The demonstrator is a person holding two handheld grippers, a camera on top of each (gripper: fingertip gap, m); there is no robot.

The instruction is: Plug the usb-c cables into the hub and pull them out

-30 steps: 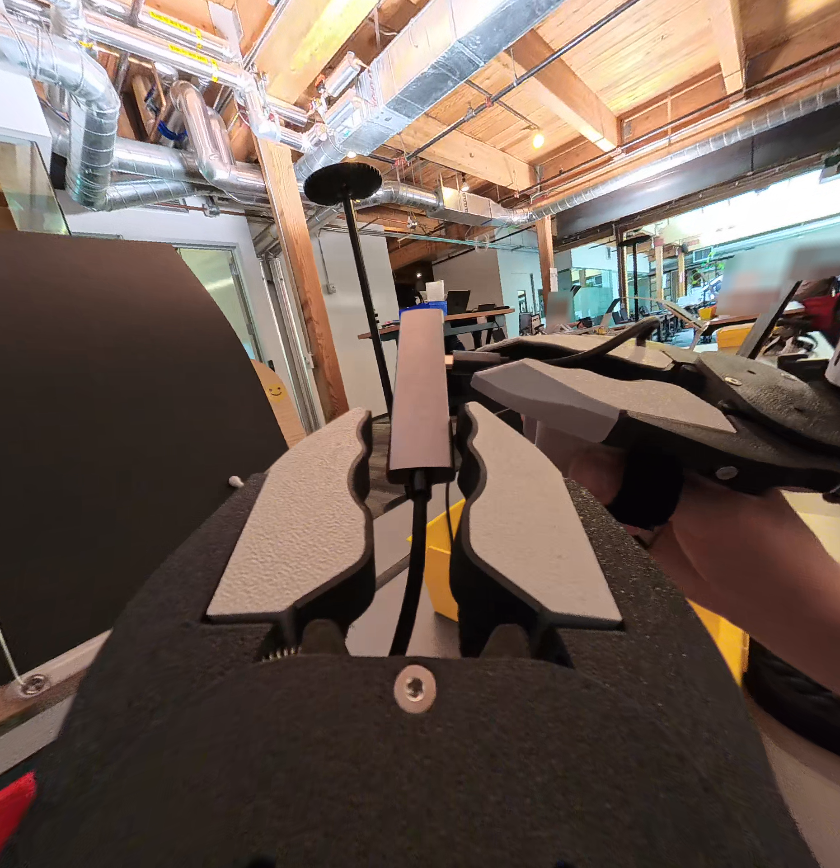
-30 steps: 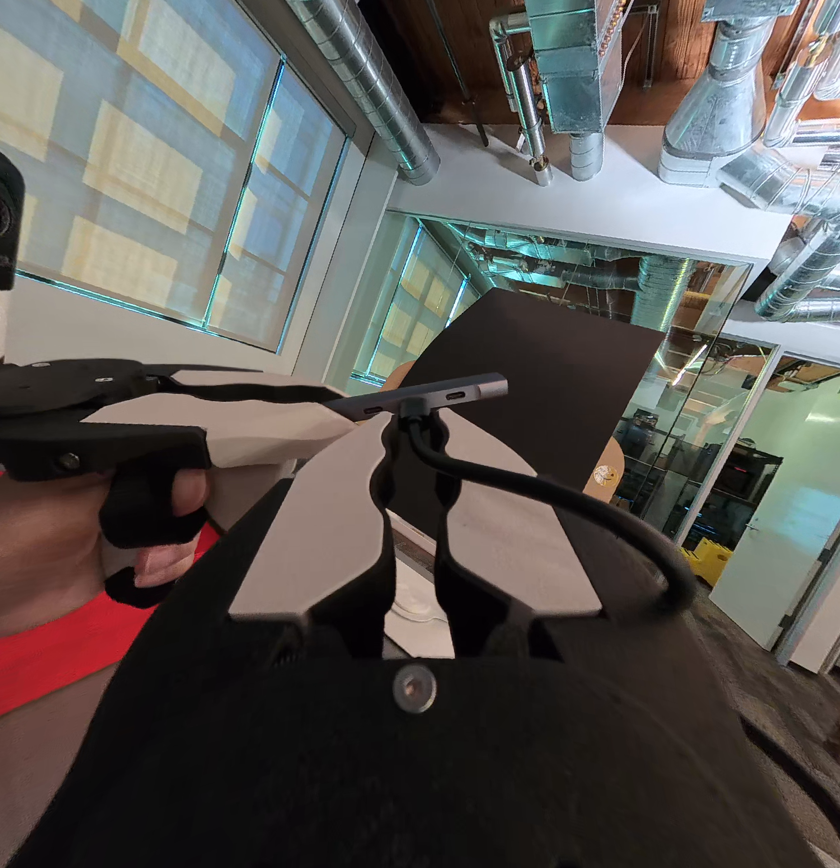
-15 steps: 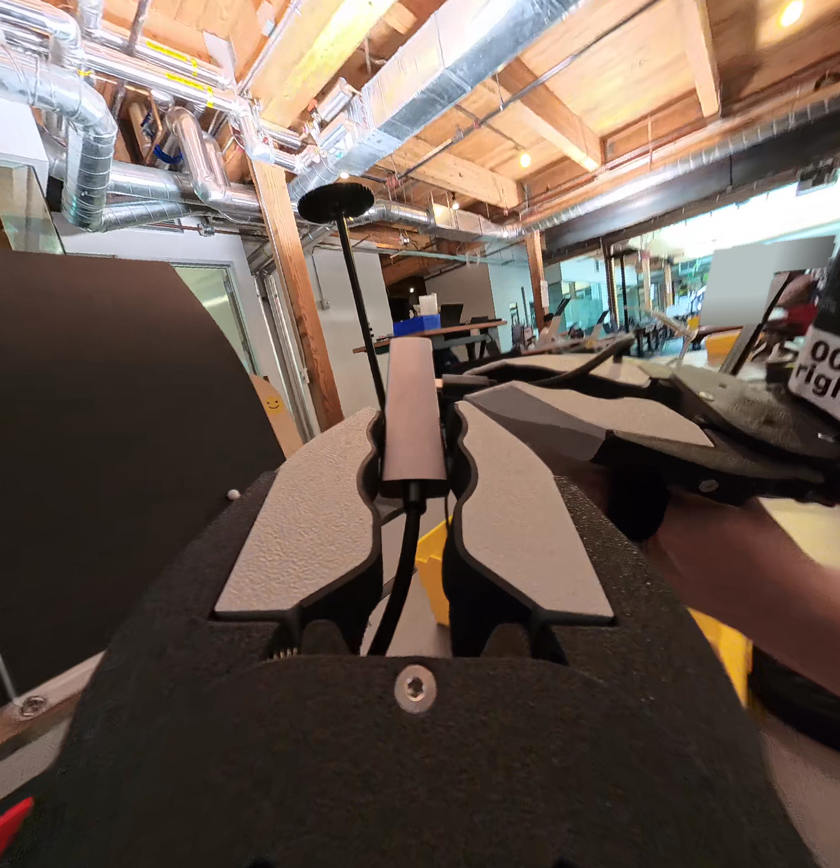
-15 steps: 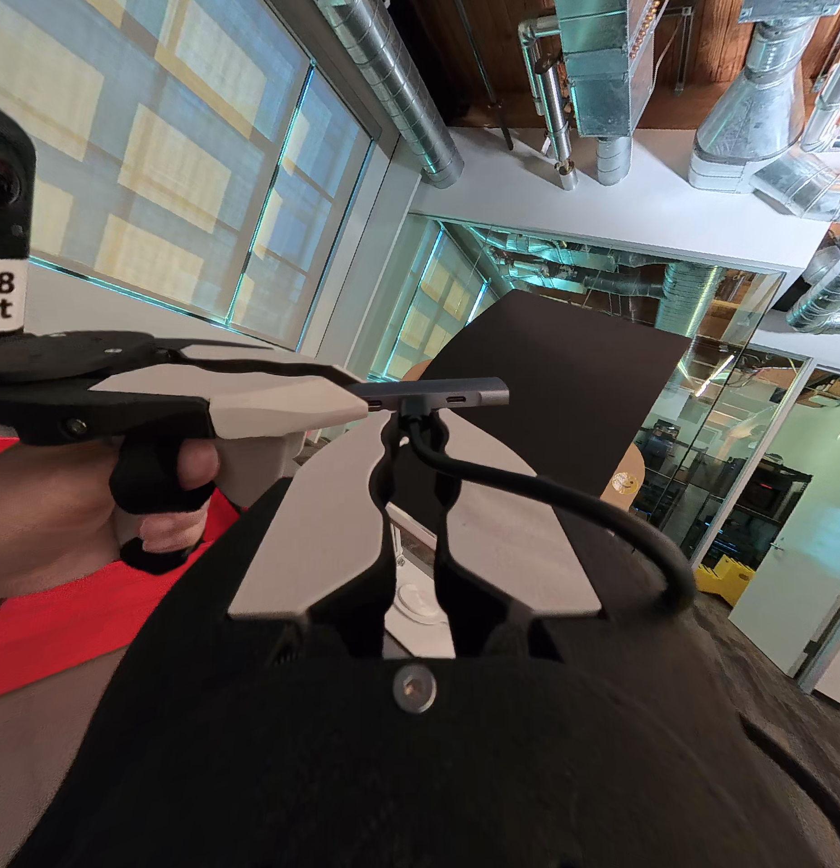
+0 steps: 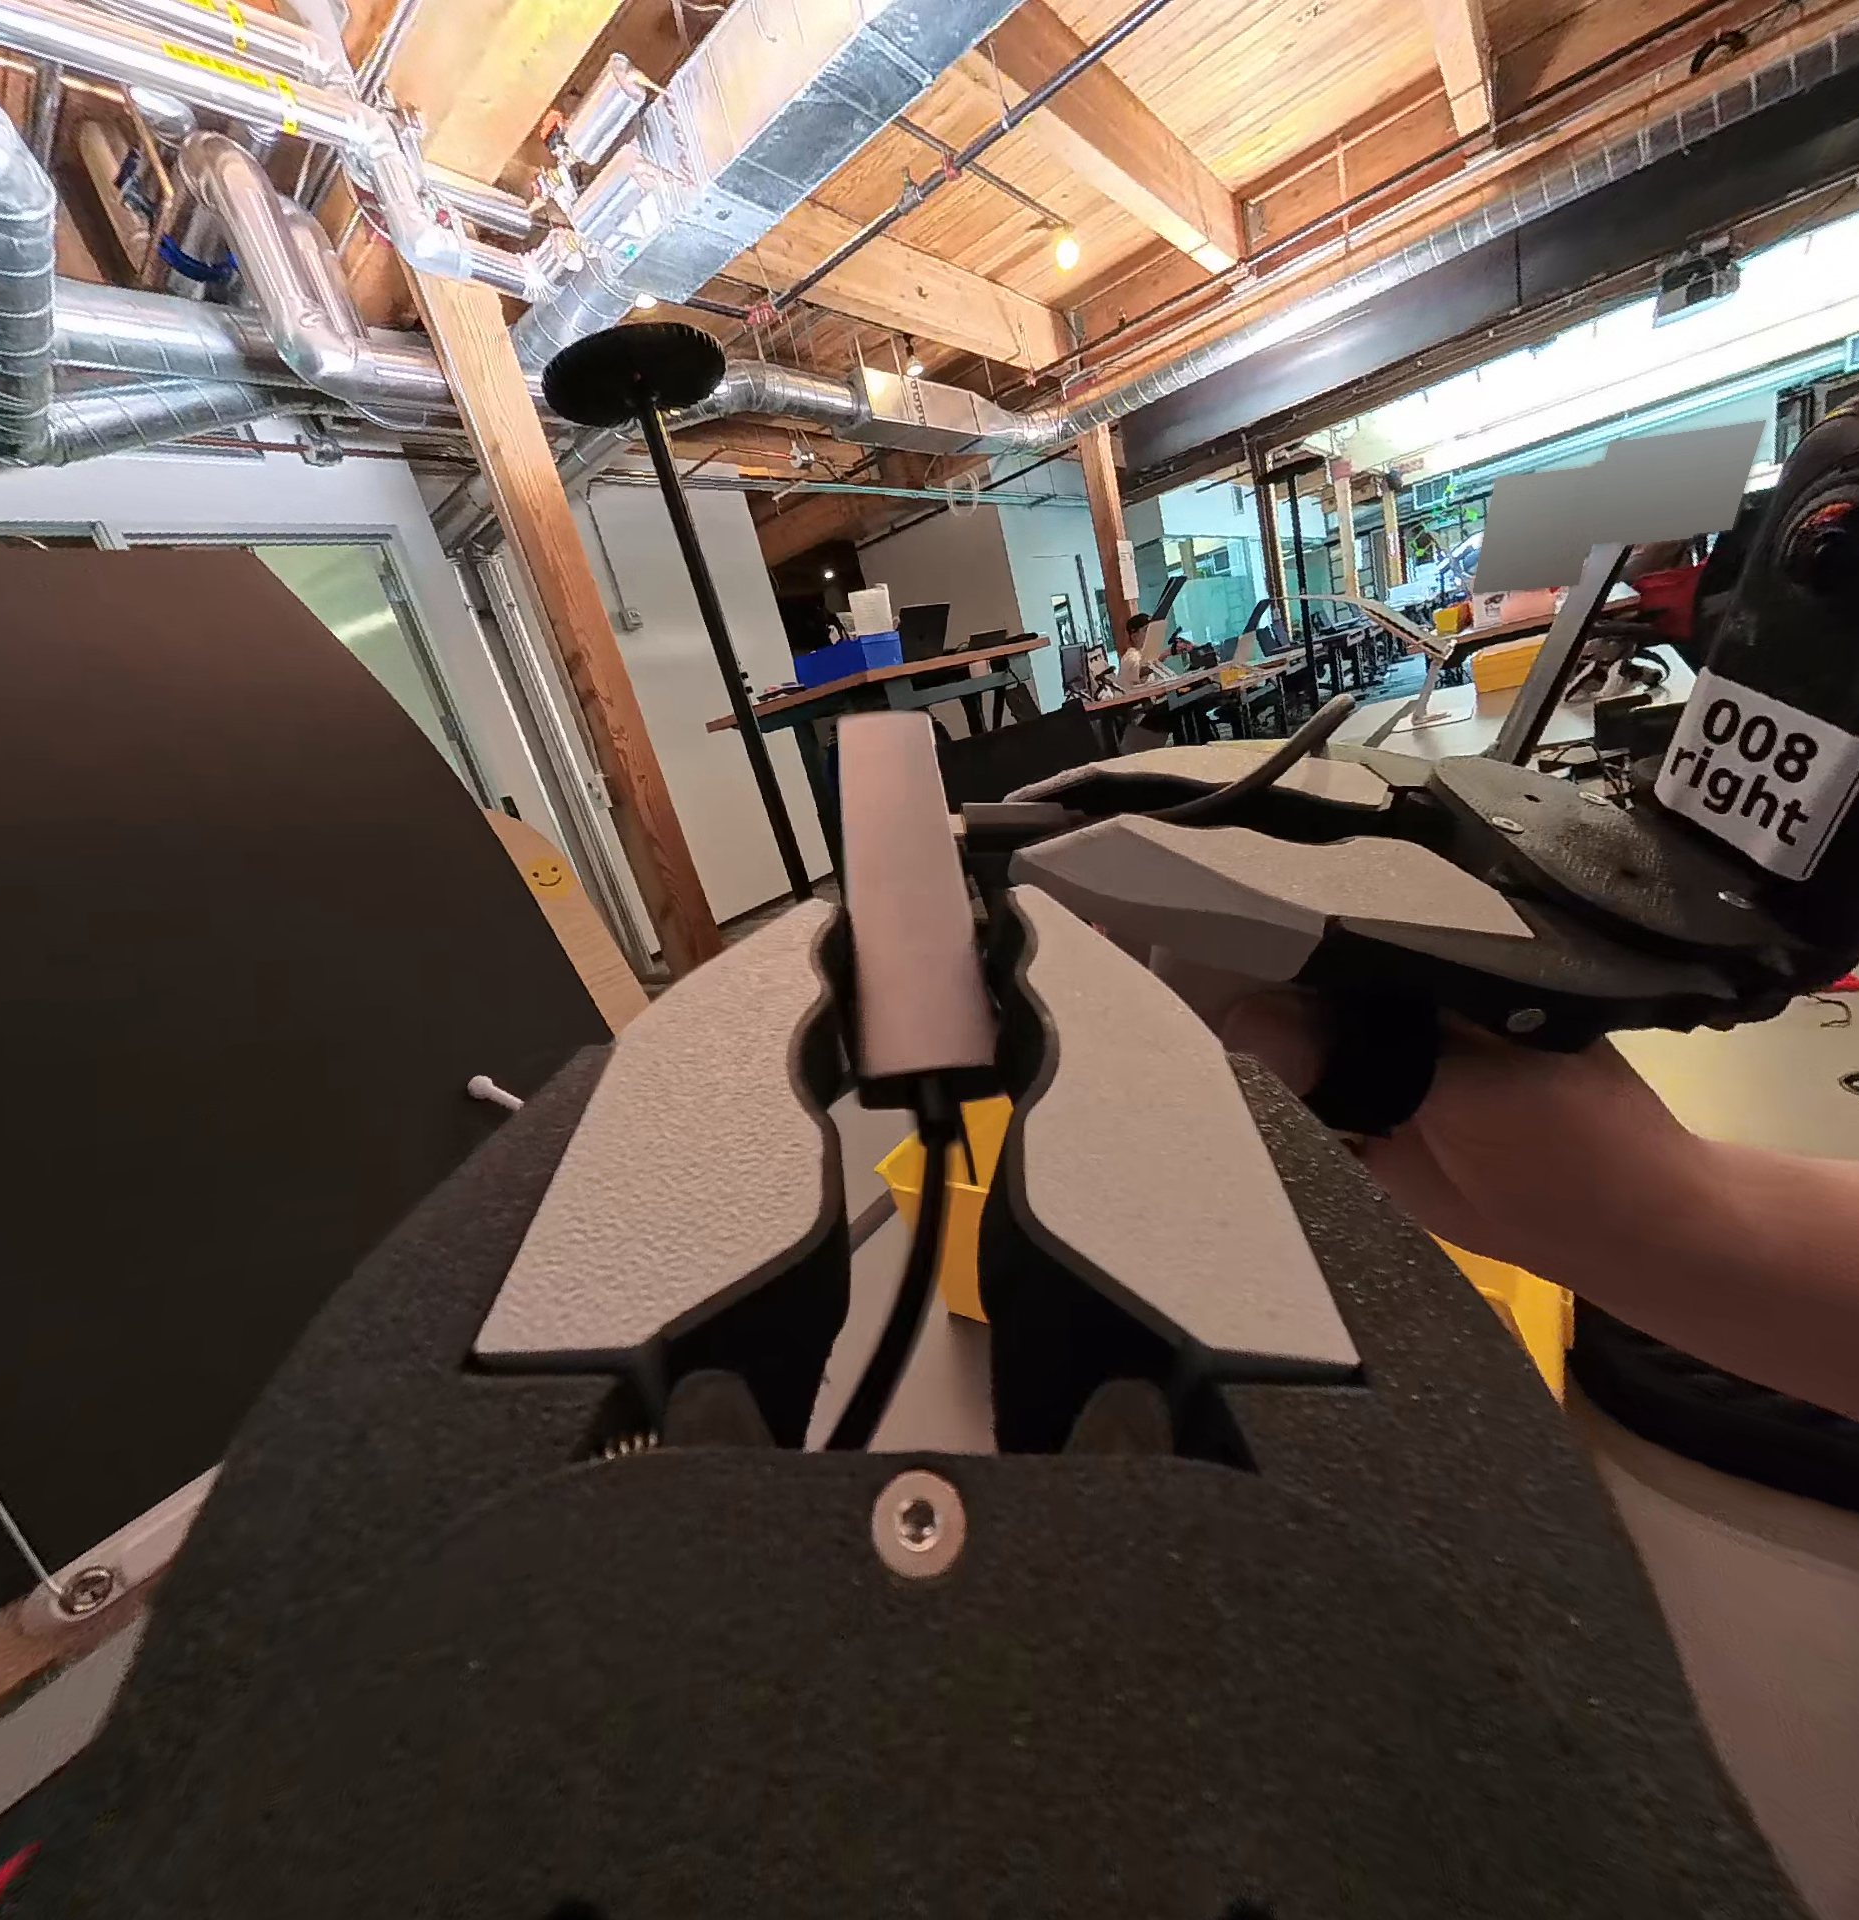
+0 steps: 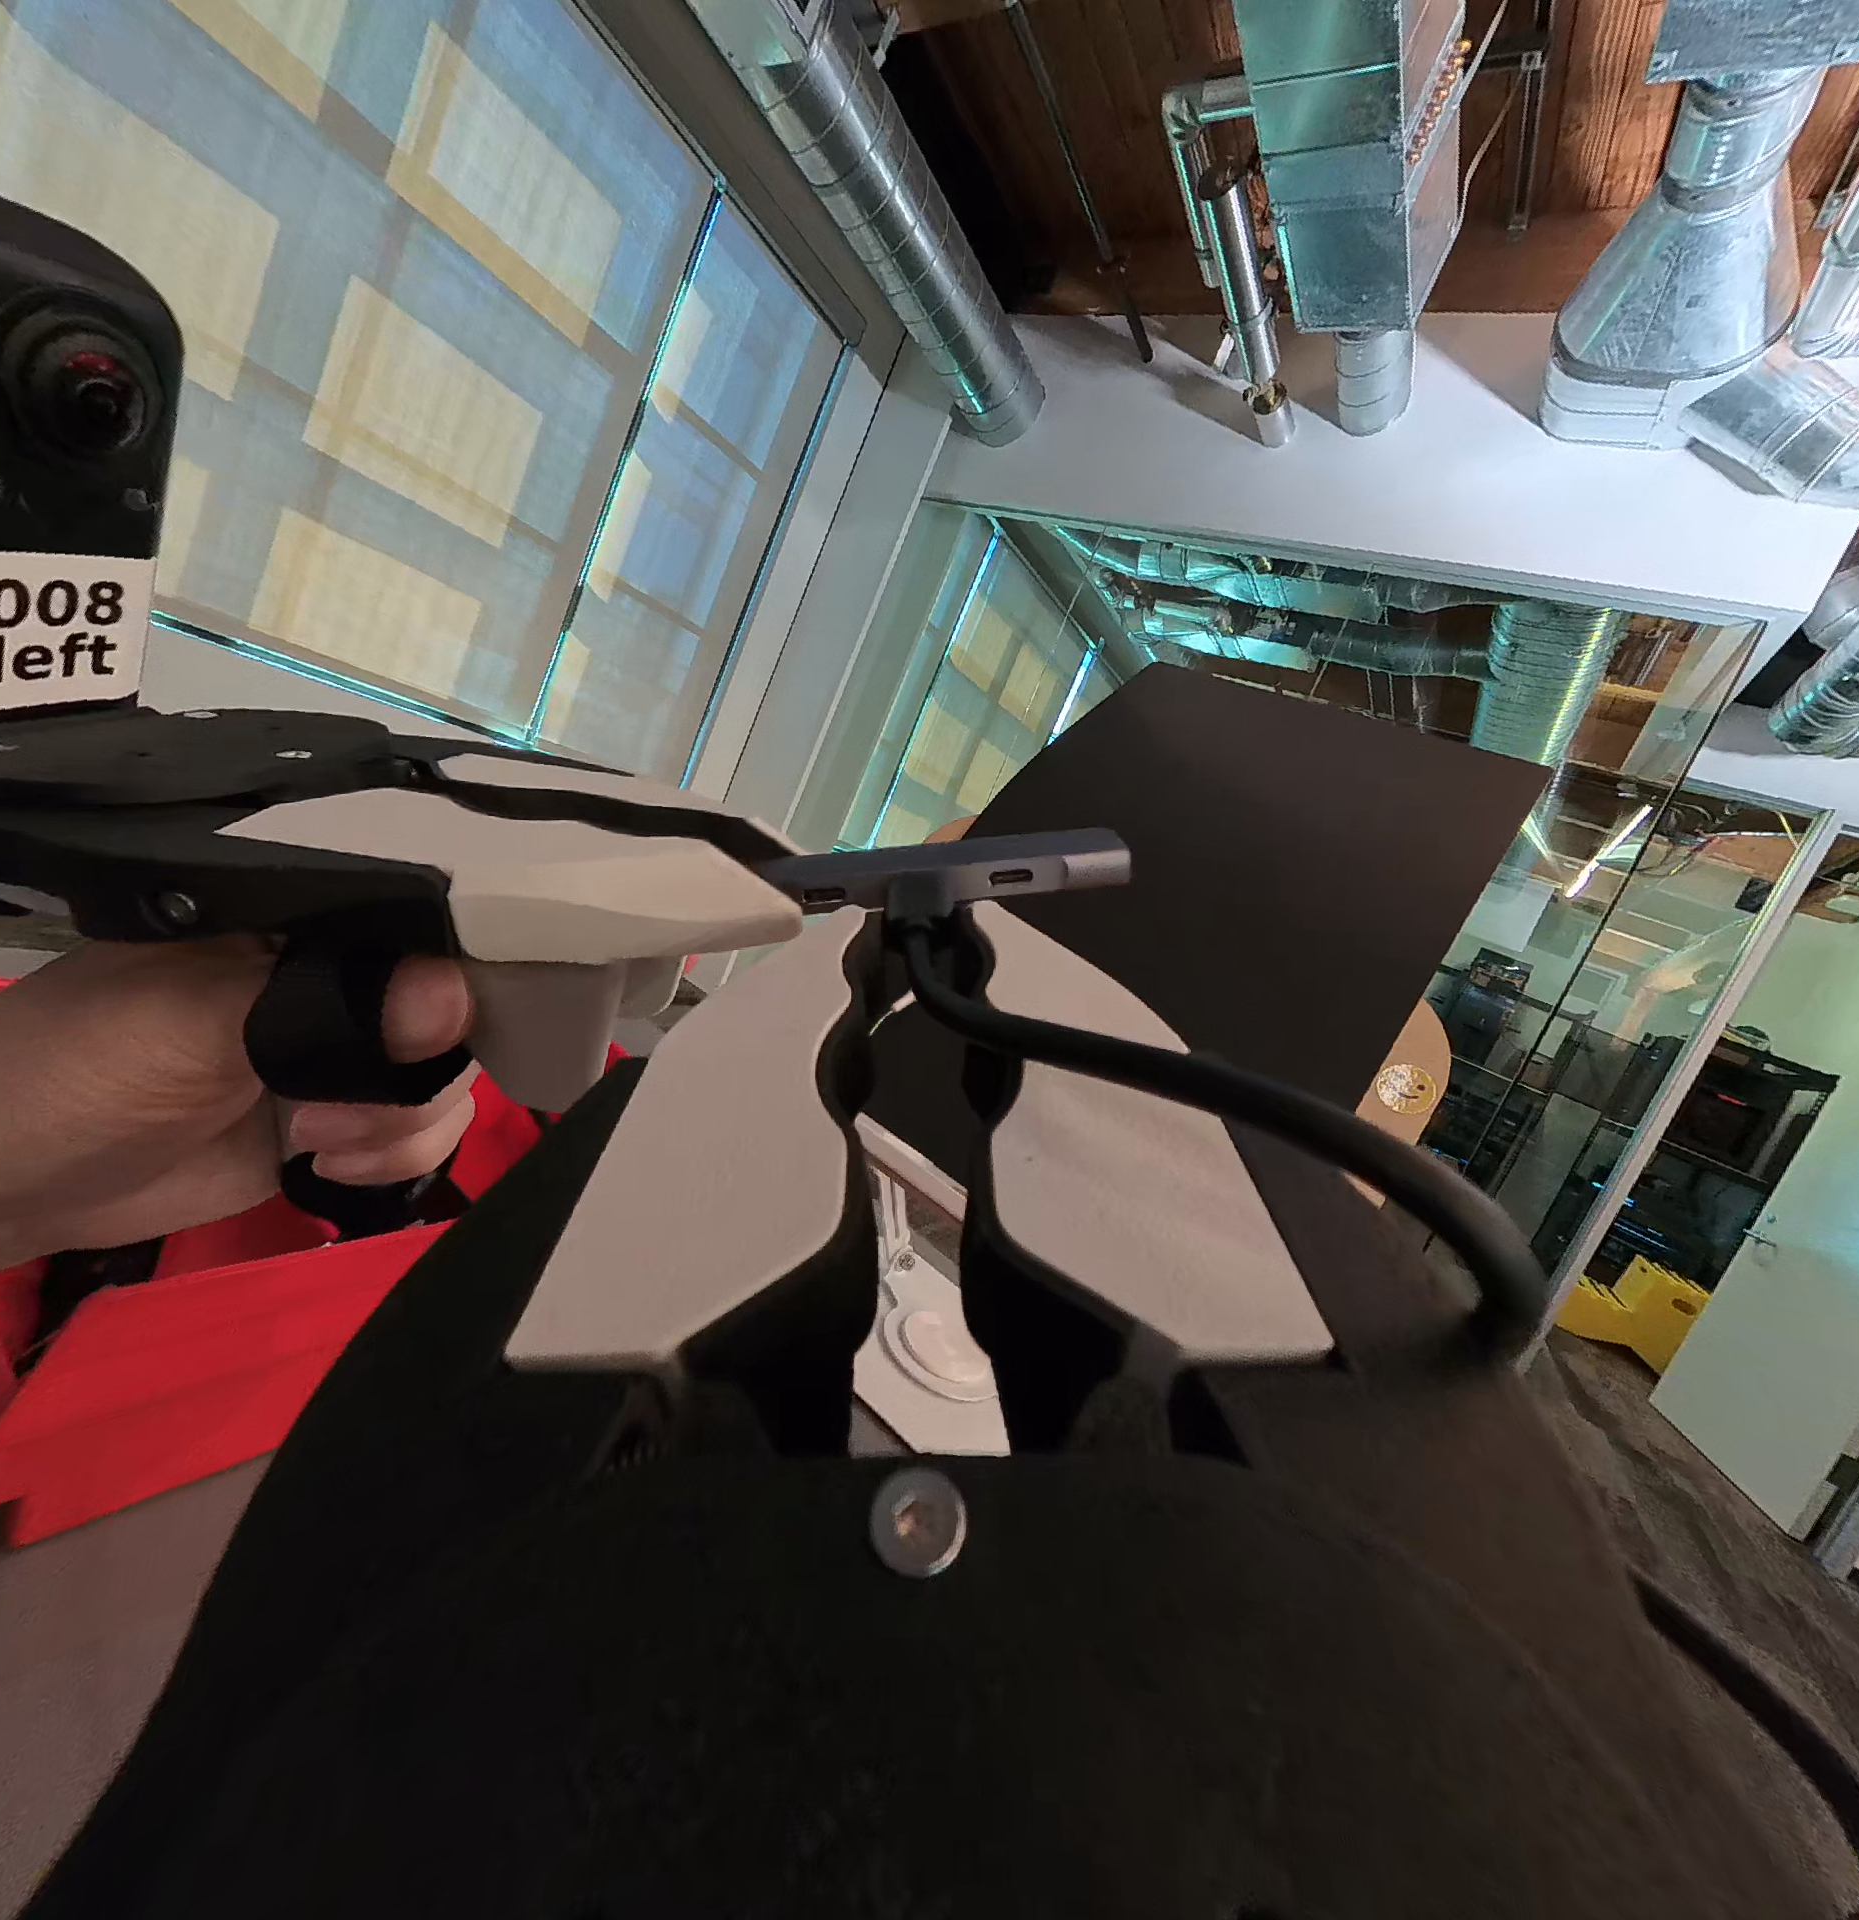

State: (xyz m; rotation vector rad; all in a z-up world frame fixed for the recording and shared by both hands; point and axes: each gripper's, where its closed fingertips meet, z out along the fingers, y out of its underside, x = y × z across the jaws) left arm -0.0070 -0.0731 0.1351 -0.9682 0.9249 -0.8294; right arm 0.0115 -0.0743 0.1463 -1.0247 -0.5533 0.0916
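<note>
Beside the hub (image 6: 966,871), held up in the air, the left gripper (image 5: 917,997) is clamping its near end while the right gripper (image 6: 920,935) is pinching the plugged-in cable (image 6: 1195,1081); a crooked pull risks bending the plug.

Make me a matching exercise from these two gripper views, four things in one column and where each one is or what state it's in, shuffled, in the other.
Things
1. hub
2. usb-c cable
3. left gripper
4. yellow bin

States
A. shut on the hub's cabled end
B. below, seen between the left gripper's fingers
C. plug in the hub's side, held by the right gripper
D. grey bar, two side ports free

Pairs: 1-D, 2-C, 3-A, 4-B
</note>
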